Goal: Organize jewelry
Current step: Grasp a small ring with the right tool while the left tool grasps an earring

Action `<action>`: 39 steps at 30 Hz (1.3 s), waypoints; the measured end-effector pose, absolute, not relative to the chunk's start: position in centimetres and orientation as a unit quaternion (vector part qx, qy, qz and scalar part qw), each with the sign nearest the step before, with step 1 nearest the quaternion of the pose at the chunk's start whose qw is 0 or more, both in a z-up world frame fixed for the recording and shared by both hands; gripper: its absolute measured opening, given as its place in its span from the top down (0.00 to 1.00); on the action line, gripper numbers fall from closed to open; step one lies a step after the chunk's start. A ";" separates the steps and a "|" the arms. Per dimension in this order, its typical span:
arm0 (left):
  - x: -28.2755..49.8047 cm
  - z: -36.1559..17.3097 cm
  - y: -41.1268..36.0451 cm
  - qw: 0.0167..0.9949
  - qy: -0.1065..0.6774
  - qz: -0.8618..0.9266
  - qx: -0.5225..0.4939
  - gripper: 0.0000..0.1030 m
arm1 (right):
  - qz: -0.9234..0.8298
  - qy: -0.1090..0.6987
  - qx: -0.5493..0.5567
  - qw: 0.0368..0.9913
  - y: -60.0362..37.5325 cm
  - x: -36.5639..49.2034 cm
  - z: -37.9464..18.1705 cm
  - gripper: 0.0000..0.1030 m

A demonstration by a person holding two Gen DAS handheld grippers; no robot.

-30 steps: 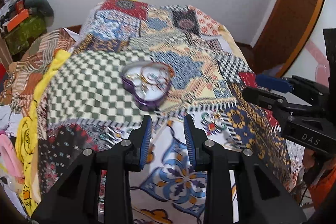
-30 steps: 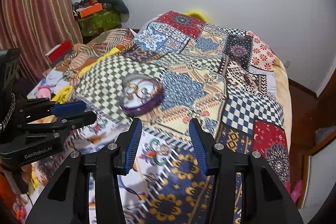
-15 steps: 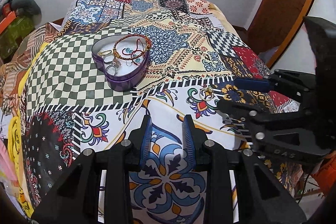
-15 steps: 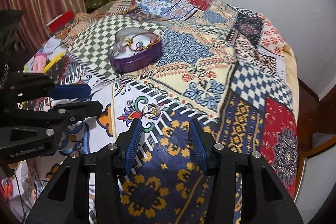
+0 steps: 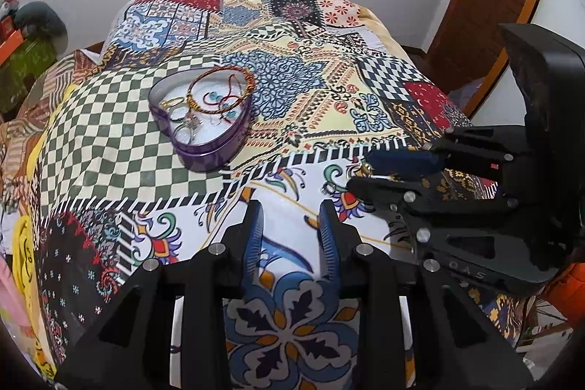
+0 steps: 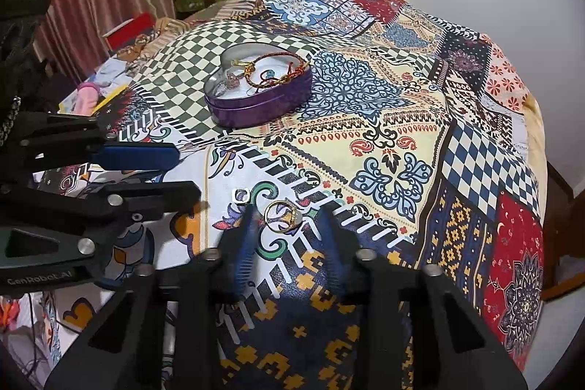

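Right gripper low over the bed, jaws just been closing around the gold ring lying flat between the tips, pads not visibly pressing yet. Small silver ring just outside the left jaw. Purple heart tin well ahead, slightly leftward. Left gripper farther off, jaws apart, empty.

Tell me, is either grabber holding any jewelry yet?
No. The right gripper has just been closing around the gold ring on the bedspread, but its pads do not press it yet. The left gripper is empty.
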State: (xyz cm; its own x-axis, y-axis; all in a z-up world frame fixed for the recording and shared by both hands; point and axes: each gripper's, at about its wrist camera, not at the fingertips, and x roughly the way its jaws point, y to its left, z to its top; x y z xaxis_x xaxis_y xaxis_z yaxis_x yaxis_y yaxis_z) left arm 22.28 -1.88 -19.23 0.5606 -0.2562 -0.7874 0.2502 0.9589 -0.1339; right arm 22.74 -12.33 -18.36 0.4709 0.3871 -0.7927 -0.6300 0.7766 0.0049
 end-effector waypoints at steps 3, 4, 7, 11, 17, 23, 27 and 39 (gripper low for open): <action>22.5 -19.2 -2.4 0.884 0.444 -0.150 0.003 0.71 | 0.305 0.415 -0.137 0.846 -12.5 22.8 -18.3 0.82; 22.5 -19.2 -2.6 0.883 0.443 -0.153 0.004 0.71 | 0.306 0.416 -0.133 0.846 -12.7 22.8 -18.3 0.82; 22.7 -19.4 -3.4 0.880 0.446 -0.165 0.011 0.72 | 0.304 0.417 -0.119 0.848 -13.3 23.0 -18.1 0.82; 22.9 -19.8 -4.7 0.880 0.443 -0.169 0.035 0.72 | 0.299 0.416 -0.106 0.852 -14.2 23.2 -17.8 0.82; 23.8 -20.2 -5.3 0.880 0.443 -0.170 0.025 0.73 | 0.296 0.411 -0.089 0.858 -15.5 23.2 -17.3 0.82; 24.2 -20.3 -5.4 0.882 0.441 -0.164 0.025 0.86 | 0.292 0.403 -0.083 0.863 -16.1 22.9 -16.8 0.82; 24.1 -20.4 -5.4 0.885 0.439 -0.152 0.027 0.91 | 0.291 0.402 -0.076 0.865 -16.1 22.8 -16.4 0.82; 21.7 -18.6 -4.4 0.894 0.421 -0.149 0.015 0.91 | 0.279 0.385 -0.075 0.877 -15.8 21.6 -14.2 0.82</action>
State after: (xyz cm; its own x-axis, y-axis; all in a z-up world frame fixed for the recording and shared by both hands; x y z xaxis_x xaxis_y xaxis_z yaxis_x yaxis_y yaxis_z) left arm 21.72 -4.39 -18.58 0.6007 -0.2533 -0.7583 0.2789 0.9553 -0.0982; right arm 21.60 -15.77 -14.18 0.5479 0.4315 -0.7167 -0.5464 0.8333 0.0839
